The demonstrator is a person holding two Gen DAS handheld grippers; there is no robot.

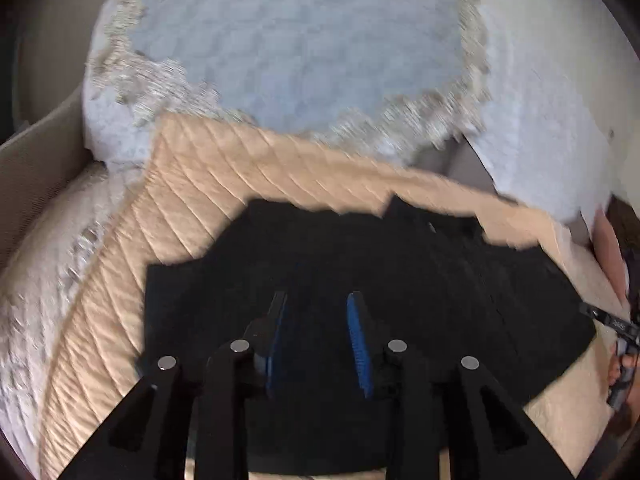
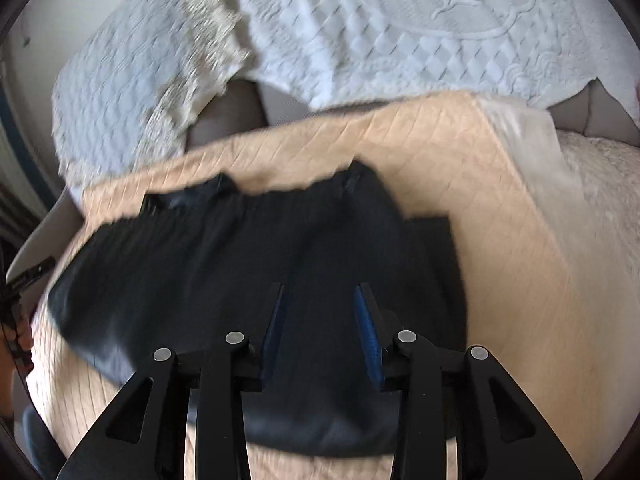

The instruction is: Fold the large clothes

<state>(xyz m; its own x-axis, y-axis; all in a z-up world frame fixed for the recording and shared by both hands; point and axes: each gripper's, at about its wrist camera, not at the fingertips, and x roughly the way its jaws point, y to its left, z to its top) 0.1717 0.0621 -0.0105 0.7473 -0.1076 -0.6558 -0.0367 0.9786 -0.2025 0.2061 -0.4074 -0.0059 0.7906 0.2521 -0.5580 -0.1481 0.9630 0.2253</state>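
Observation:
A black garment (image 1: 400, 288) lies spread on a tan quilted pad (image 1: 132, 264). It also shows in the right wrist view (image 2: 224, 264), on the same pad (image 2: 500, 248). My left gripper (image 1: 318, 300) hovers over the garment's near part with its blue-padded jaws apart and nothing between them. My right gripper (image 2: 320, 292) hovers over the garment's near edge, jaws apart and empty. The right gripper's tip (image 1: 600, 316) shows at the far right of the left wrist view. Both views are blurred by motion.
A white embossed cover with a beige lace border (image 1: 288, 48) drapes over the back of the furniture behind the pad; it also shows in the right wrist view (image 2: 400, 32). A cream fuzzy throw (image 2: 600, 208) lies to the right, and one (image 1: 36, 280) to the left.

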